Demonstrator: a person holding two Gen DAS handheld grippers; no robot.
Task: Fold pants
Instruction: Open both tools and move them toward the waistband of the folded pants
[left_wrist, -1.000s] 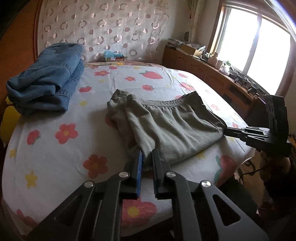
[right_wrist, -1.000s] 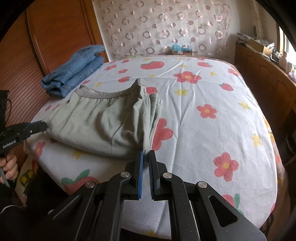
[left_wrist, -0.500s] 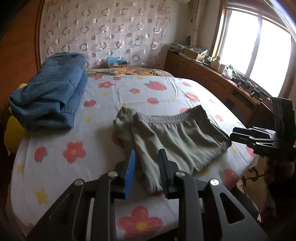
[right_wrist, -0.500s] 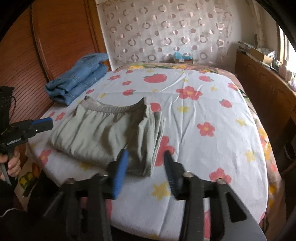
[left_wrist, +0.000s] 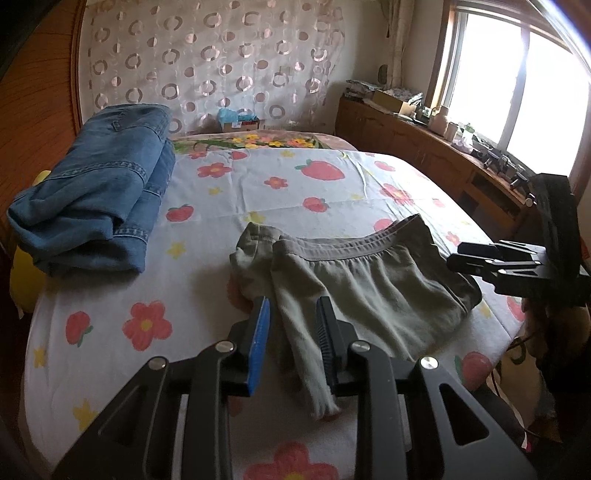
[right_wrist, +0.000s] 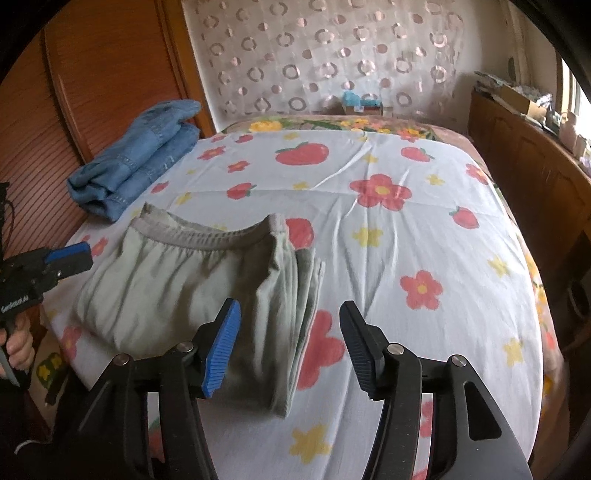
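On the bed (right_wrist: 424, 229), spread with a white sheet printed with red flowers and strawberries, the olive-grey pants (right_wrist: 192, 284) lie folded into a compact rectangle near the front edge, elastic waistband toward twelve o'clock. Seen from the right wrist, the right tool (right_wrist: 290, 350) hangs above the folded side edge of the pants at six o'clock, its jaws wide apart and opening further, with nothing pinched between them; the cloth lies flat below the gap. From the left wrist, the left tool (left_wrist: 291, 347) sits low over the other folded end, its jaws a modest way apart; a narrow roll of the pants (left_wrist: 354, 291) runs between the blue pad and the black pad, lying close against the black one, though the pads do not visibly squeeze it. At three o'clock in that view the right tool (left_wrist: 480, 262) shows side-on beyond the cloth. At ten o'clock a folded pair of blue jeans (left_wrist: 99, 195) rests by the wooden headboard (right_wrist: 103, 92), well apart from the pants
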